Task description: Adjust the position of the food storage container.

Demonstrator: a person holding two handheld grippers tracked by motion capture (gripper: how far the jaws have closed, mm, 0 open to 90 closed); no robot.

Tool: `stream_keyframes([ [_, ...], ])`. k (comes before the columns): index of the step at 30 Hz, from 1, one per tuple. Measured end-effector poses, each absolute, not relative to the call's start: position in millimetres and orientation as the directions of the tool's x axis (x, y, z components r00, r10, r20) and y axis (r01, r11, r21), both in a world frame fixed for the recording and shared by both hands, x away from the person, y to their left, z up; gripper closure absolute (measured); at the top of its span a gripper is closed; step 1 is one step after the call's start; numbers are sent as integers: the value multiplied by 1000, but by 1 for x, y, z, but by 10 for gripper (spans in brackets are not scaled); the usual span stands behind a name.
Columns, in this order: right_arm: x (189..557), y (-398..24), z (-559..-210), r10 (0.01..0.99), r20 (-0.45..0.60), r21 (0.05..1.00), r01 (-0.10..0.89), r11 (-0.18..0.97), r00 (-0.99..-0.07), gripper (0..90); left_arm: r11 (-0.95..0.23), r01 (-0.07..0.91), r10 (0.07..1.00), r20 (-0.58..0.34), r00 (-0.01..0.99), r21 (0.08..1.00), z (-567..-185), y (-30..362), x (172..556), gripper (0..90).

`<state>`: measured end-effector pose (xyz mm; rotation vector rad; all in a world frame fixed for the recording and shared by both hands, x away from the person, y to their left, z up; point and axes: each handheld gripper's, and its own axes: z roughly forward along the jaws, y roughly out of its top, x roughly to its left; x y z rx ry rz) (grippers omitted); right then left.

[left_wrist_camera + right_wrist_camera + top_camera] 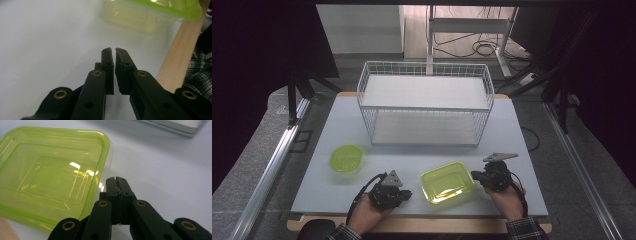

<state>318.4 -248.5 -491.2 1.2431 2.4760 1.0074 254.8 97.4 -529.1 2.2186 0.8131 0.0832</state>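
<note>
- The left tool [406, 194] is clenched on nothing; a hairline slit shows between its pads in the left gripper view.
- The right tool [476, 176] is clenched tight, also with nothing in it.
- The square green container [448, 182] sits on the bench [422, 155] between the two tools, just beside each tip.
- A round green container [346, 158] lies beyond the left tool, towards the wire basket [425, 102].

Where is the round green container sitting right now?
In the high view, the round green container sits on the table's left side, in front of the wire basket's left corner, beyond the left gripper.
</note>
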Motion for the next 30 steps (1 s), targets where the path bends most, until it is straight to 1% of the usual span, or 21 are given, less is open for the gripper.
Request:
stream_keyframes([
  [3, 316, -239, -492, 760, 133, 649, 635, 419, -637, 887, -492, 543, 577, -212, 789, 680, -530, 95, 255, 846],
  [8, 314, -223, -493, 738, 144, 647, 627, 434, -660, 887, -463, 566, 597, -232, 768, 682, -530, 100, 259, 843],
  [11, 315, -214, -494, 732, 137, 648, 619, 443, -668, 889, -455, 580, 622, -225, 750, 675, -530, 105, 261, 842],
  [17, 322, -197, -495, 710, 151, 651, 610, 452, -688, 888, -398, 622, 685, -232, 690, 674, -528, 126, 271, 841],
  [23, 329, -185, -494, 709, 137, 659, 598, 456, -692, 888, -392, 629, 710, -215, 671, 671, -530, 128, 279, 844],
  [25, 328, -186, -495, 703, 143, 662, 596, 455, -696, 875, -396, 632, 713, -211, 669, 667, -531, 129, 280, 827],
  [28, 326, -190, -496, 700, 124, 674, 577, 461, -703, 843, -411, 622, 736, -161, 658, 666, -528, 134, 277, 780],
  [30, 325, -196, -495, 698, 99, 686, 557, 468, -709, 800, -402, 622, 757, -138, 638, 672, -525, 140, 273, 695],
])
